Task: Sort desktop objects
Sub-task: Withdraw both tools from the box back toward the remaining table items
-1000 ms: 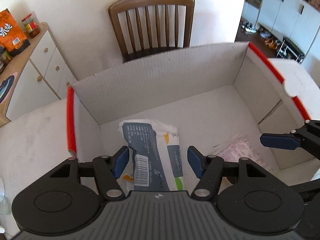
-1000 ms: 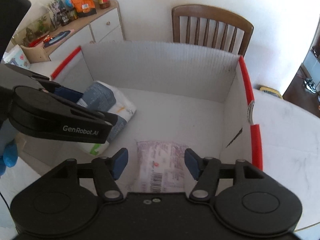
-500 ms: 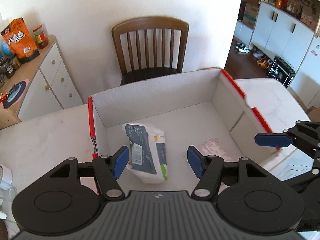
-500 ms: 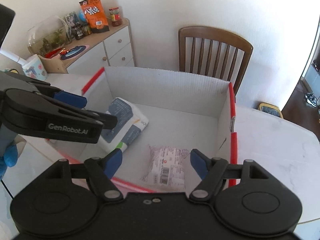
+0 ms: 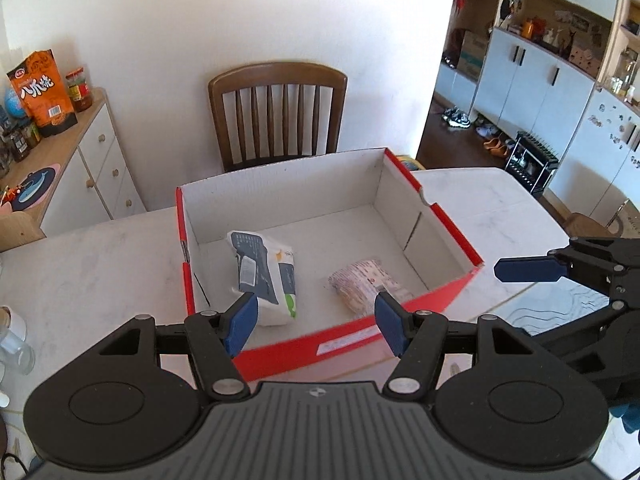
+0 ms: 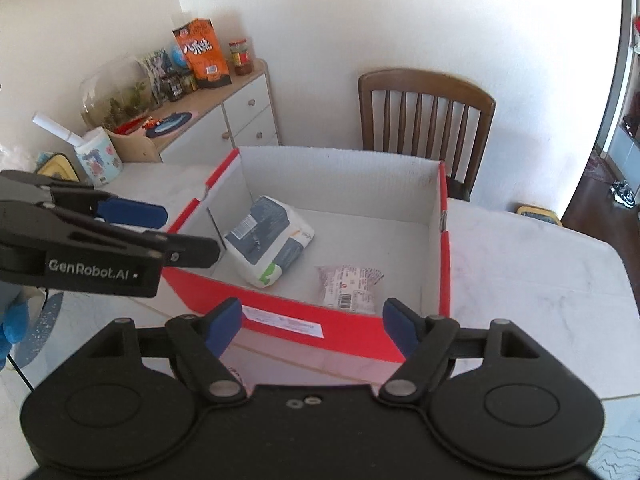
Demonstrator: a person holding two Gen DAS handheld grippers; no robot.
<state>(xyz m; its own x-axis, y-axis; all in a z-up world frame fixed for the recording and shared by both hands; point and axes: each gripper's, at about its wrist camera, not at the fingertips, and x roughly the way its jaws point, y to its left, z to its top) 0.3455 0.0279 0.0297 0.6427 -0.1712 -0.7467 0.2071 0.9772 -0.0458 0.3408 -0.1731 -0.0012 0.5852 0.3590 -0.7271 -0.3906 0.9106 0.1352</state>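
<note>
A red cardboard box [image 5: 352, 340] [image 6: 288, 322] with a white inside stands on the white table. In it lie a blue-and-white tissue pack [image 5: 264, 276] [image 6: 266, 240] on the left and a small pink-printed packet [image 5: 366, 286] [image 6: 350, 288] on the right. My left gripper [image 5: 314, 326] is open and empty, held above and in front of the box's near wall. My right gripper [image 6: 312, 330] is open and empty, also in front of the box. The right gripper shows at the right of the left wrist view [image 5: 528, 270]; the left gripper shows at the left of the right wrist view [image 6: 132, 212].
A wooden chair [image 5: 278, 112] [image 6: 424, 120] stands behind the table. A white sideboard [image 5: 80, 164] [image 6: 236, 116] with a snack bag and jars is at the left. A paper roll cup [image 6: 98, 156] stands at the table's far left. A glass object [image 5: 12, 344] sits near the left edge.
Both grippers have pulled back and up out of the box. The tissue pack and the pink packet stay lying inside it, and both grippers remain open.
</note>
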